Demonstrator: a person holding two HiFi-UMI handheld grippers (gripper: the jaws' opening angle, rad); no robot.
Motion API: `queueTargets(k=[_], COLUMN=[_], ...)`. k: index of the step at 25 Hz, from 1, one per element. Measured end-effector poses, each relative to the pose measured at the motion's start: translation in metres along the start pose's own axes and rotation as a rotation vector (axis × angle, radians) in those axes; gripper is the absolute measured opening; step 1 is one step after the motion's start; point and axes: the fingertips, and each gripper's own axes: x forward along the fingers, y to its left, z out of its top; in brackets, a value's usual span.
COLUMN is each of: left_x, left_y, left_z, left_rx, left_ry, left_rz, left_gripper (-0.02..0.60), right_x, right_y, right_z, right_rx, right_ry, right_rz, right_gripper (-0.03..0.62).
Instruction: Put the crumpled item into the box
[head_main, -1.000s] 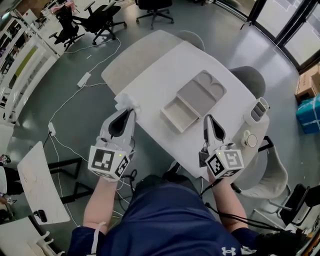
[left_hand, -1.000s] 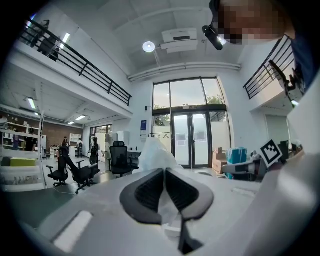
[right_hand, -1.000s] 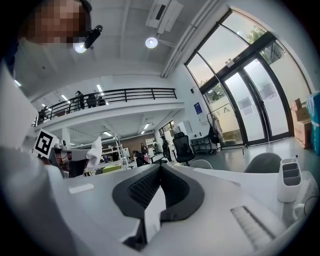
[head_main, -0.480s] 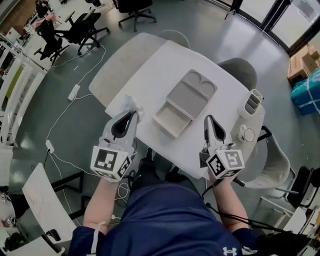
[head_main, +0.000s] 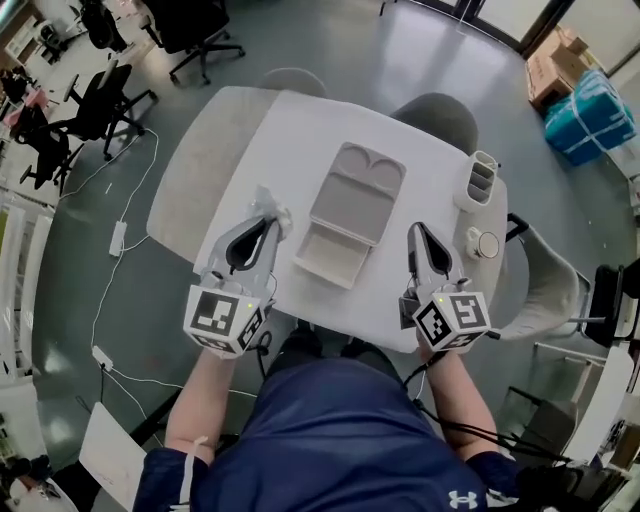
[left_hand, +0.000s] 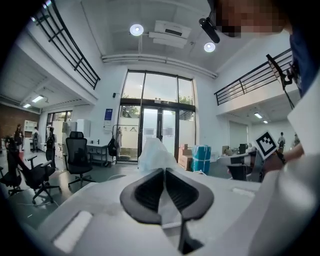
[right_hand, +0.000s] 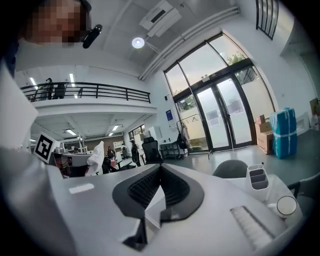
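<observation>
My left gripper (head_main: 268, 212) is shut on the crumpled white item (head_main: 270, 203), which sticks out past the fingertips over the left part of the white table (head_main: 300, 130). In the left gripper view the crumpled item (left_hand: 154, 154) rises just beyond the closed jaws of the left gripper (left_hand: 164, 171). The shallow grey box (head_main: 332, 252) lies open mid-table, its moulded lid (head_main: 360, 188) lying flat behind it. My right gripper (head_main: 415, 232) hovers to the right of the box, shut with nothing held. In the right gripper view, the right gripper (right_hand: 160, 167) looks out over the table; the crumpled item (right_hand: 96, 155) shows far left.
A white desk organiser (head_main: 481, 178) and a small round object (head_main: 487, 244) stand at the table's right edge. Grey chairs (head_main: 435, 118) sit at the far side. A lower grey table (head_main: 195, 175) adjoins on the left. Office chairs and cables lie on the floor at the left.
The head view has swung so the table sits squarer and nearer. My left gripper, still holding the crumpled item, has gone from the table's corner to over its left part, closer to the box.
</observation>
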Motion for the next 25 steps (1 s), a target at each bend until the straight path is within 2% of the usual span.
queueTargets(k=[5, 9, 13, 15, 17, 20, 25], left_x=[0.034, 0.062, 0.092, 0.106, 0.117, 0.129, 0.130], left_y=[0.018, 0.028, 0.028, 0.026, 0.022, 0.009, -0.024], left_z=[0.020, 0.048, 0.058, 0.052, 0.045, 0.027, -0.030], left_rx=[0.019, 0.054, 0.096, 0.122, 0.150, 0.179, 0.262], left_ry=[-0.034, -0.080, -0.082, -0.055, -0.015, 0.061, 0.206], left_rz=[-0.082, -0.145, -0.212, -0.238, -0.265, -0.316, -0.460], left_gripper=[0.017, 0.017, 0.017, 0.018, 0.018, 0.018, 0.018], right_x=[0.004, 0.002, -0.010, -0.018, -0.022, -0.020, -0.011], right_y=[-0.013, -0.026, -0.048, -0.061, -0.072, -0.083, -0.086], right_z=[0.004, 0.022, 0.057, 0.074, 0.081, 0.080, 0.054], right_rx=[0.002, -0.026, -0.104, -0.141, -0.164, -0.171, -0.145], right_ry=[-0.025, -0.076, -0.209, -0.277, -0.300, -0.276, -0.203], right_rz=[-0.102, -0.187, -0.303, -0.348, -0.374, -0.383, -0.350], right_gripper=[0.002, 0.002, 0.002, 0.002, 0.002, 0.002, 0.002])
